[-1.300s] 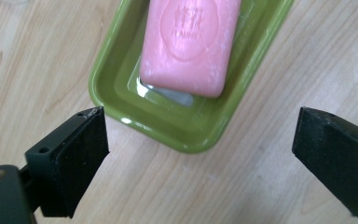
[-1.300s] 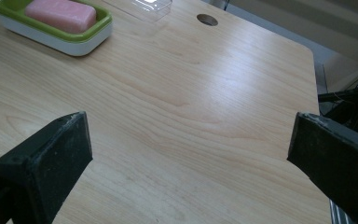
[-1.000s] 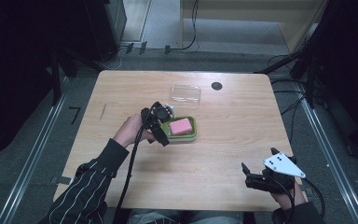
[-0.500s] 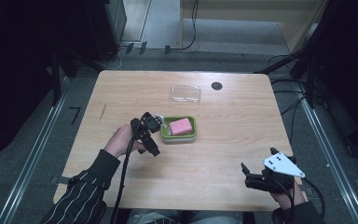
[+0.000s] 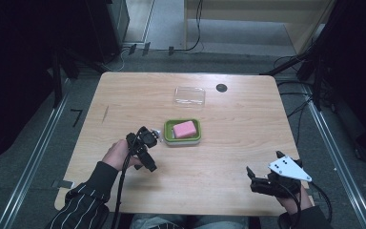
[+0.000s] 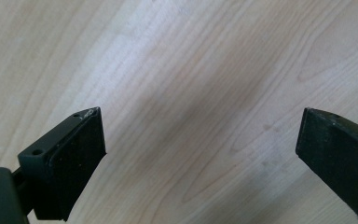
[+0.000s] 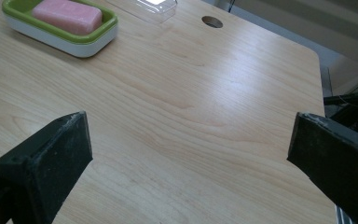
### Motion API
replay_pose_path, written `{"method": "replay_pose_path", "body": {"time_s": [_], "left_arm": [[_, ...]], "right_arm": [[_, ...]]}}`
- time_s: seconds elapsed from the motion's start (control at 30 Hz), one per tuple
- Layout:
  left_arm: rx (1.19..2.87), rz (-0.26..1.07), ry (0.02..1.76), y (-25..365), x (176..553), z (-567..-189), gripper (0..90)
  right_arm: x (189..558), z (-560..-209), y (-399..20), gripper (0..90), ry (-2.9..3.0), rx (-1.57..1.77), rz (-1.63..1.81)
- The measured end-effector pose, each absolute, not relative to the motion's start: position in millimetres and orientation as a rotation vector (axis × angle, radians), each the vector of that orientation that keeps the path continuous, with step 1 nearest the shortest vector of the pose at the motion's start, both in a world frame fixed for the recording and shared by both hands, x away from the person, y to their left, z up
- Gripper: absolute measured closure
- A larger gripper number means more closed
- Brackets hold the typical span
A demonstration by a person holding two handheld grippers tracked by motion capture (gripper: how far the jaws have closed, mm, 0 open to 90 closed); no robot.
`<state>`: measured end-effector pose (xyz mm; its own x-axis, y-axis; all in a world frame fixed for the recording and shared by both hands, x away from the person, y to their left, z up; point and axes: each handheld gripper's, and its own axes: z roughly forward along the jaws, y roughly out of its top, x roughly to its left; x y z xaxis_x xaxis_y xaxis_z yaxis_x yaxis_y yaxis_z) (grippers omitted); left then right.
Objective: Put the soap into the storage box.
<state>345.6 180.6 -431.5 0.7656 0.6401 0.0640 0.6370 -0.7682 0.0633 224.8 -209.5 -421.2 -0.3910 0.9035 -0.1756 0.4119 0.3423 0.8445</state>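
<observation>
- Left gripper hangs just left of the green soap dish, jaws spread wide with nothing between them; its own view looks down on bare wood.
- Right gripper rests near my front right corner, jaws equally wide and empty, well apart from the dish.
- Pink soap bar lies flat in the dish, near the middle of the table.
- I judge the lid is the next concern: the clear lid sits beyond the dish, toward the far edge.
- To do that well, I'd swing wide of the dish so I don't nudge it, then take the lid by one edge, level.
- Nothing blocks that path; the round hole beside the lid is no obstacle.
</observation>
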Motion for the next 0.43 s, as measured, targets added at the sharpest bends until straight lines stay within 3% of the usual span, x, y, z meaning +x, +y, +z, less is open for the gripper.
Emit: {"method": "replay_pose_path", "body": {"time_s": [0.43], "left_arm": [[2.915,0.101,1.051,182.6,338.6,-438.5,1.8]], "right_arm": [[225.4,-421.2,-209.7,0.0,1.953,1.145,0.964]]}}
